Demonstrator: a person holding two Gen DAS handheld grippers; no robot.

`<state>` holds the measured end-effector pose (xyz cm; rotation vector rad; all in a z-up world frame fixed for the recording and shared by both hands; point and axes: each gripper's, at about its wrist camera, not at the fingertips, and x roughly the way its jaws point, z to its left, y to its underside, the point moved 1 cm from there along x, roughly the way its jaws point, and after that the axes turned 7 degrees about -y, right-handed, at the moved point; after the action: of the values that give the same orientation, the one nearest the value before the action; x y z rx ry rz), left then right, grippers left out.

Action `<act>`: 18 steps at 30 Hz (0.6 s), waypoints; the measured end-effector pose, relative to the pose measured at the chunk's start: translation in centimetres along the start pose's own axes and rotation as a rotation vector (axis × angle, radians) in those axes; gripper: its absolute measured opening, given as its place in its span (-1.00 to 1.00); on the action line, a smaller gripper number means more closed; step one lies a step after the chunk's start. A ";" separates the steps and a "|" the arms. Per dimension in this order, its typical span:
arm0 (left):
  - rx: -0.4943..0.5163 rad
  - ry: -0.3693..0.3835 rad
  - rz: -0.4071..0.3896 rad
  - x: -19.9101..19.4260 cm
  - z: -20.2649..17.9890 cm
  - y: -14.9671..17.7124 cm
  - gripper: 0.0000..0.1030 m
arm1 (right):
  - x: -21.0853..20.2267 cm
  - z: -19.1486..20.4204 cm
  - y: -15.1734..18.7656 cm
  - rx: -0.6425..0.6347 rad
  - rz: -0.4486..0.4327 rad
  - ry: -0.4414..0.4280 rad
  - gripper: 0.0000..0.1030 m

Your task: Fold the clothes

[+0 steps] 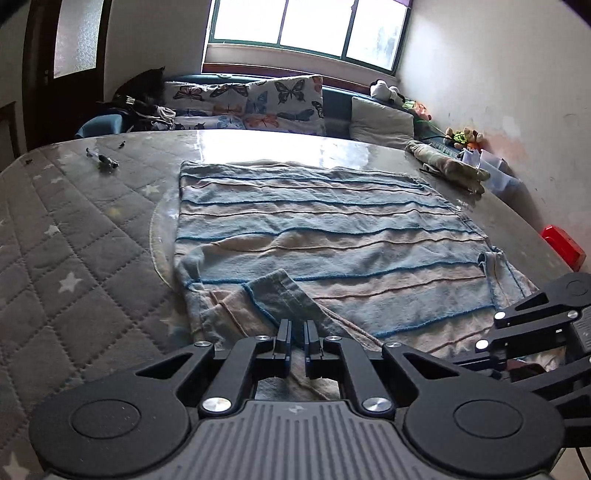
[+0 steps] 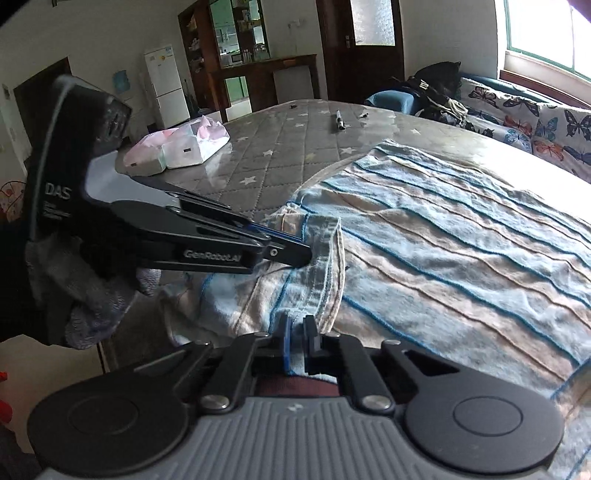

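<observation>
A wide table (image 1: 74, 229) covered by a grey quilted cloth with white stars is seen from two gripper cameras. At the far left of the left wrist view, a dark pen (image 1: 102, 159) lies on the cloth. In the middle of the table, a blue-and-beige striped garment (image 1: 314, 229) is spread flat, its near edge at the table's front. A sleeve (image 1: 273, 295) is folded inward over the garment's near left part. Directly below it, the left gripper (image 1: 297, 334) is seen with its jaws drawn nearly together, pinching the sleeve fabric. Further right, the right gripper (image 1: 495, 354) is glimpsed at the garment's near right edge; in its own camera its jaws are pressed onto a hem fold of the same garment. In that right wrist view, a pack of tissues in plastic wrap (image 2: 177, 146) sits well apart on the table's left side. Beyond the table, butterfly-patterned cushions (image 1: 258, 103) are lined up under a window (image 1: 306, 26).
</observation>
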<state>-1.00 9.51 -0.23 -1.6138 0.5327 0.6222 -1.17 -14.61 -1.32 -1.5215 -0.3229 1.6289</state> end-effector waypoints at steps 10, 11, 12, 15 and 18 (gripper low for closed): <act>-0.031 0.018 0.010 -1.2 0.5 1.0 -0.85 | -0.3 -0.6 -1.3 -0.006 -0.053 0.030 -0.76; -0.029 0.017 0.013 -1.2 0.4 1.2 -0.84 | 0.0 -0.6 -1.4 -0.009 -0.050 0.025 -0.75; -0.029 0.018 0.014 -1.3 0.4 1.2 -0.84 | -0.1 -0.7 -1.3 -0.012 -0.047 0.027 -0.75; -0.032 0.019 0.015 -1.8 0.7 1.2 -0.79 | -1.0 -0.9 -0.9 -0.019 -0.039 0.044 -0.71; 0.014 0.038 0.011 -3.1 0.5 1.6 -0.63 | -1.9 -1.0 -0.6 -0.026 -0.032 0.061 -0.50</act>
<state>-4.42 9.73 0.60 -1.6131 0.5729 0.5961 -0.23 -16.05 0.17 -1.5750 -0.3343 1.5558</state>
